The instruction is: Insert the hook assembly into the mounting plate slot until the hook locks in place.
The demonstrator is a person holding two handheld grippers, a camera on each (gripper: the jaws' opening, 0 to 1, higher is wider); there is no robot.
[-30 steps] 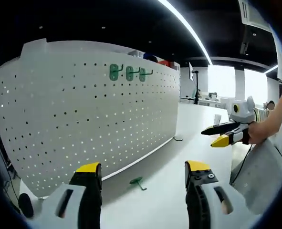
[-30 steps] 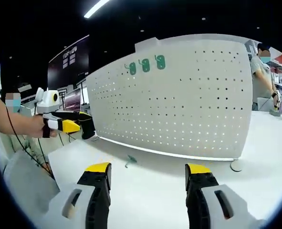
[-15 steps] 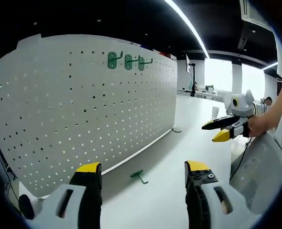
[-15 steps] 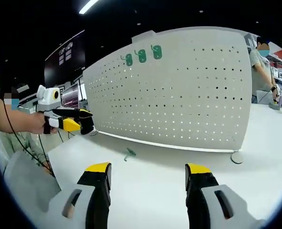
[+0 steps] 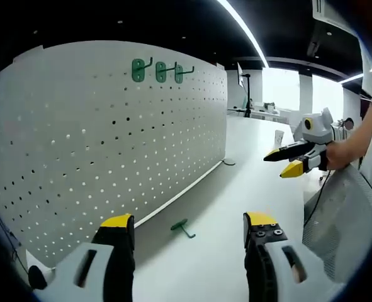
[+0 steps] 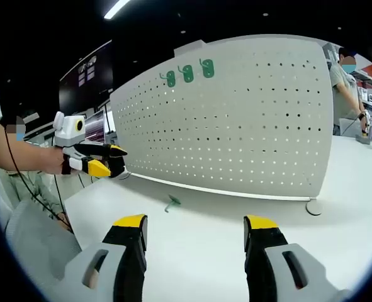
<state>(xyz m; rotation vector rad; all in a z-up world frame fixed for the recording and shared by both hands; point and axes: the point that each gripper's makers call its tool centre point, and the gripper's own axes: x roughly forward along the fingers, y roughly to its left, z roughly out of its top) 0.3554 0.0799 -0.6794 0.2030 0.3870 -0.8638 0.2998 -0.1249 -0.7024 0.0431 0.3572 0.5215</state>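
The small green plastic hook is lying ungrasped on the white desk beside the white perforated mounting plate, while the left gripper and right gripper are both hovering with jaws apart, so insertion is not yet starting.

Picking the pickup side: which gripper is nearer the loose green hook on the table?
Left, marginally. The green hook lies just ahead of the left gripper; it sits farther out before the right gripper.

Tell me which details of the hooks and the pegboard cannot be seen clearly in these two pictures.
- Loose green hook on the table: too small in both views to read its locking end.
- Three green hooks on the pegboard: too small to tell if they are locked.
- Pegboard's back: hidden by the board itself.
- Pegboard's left end: cut off by the left gripper view's edge.
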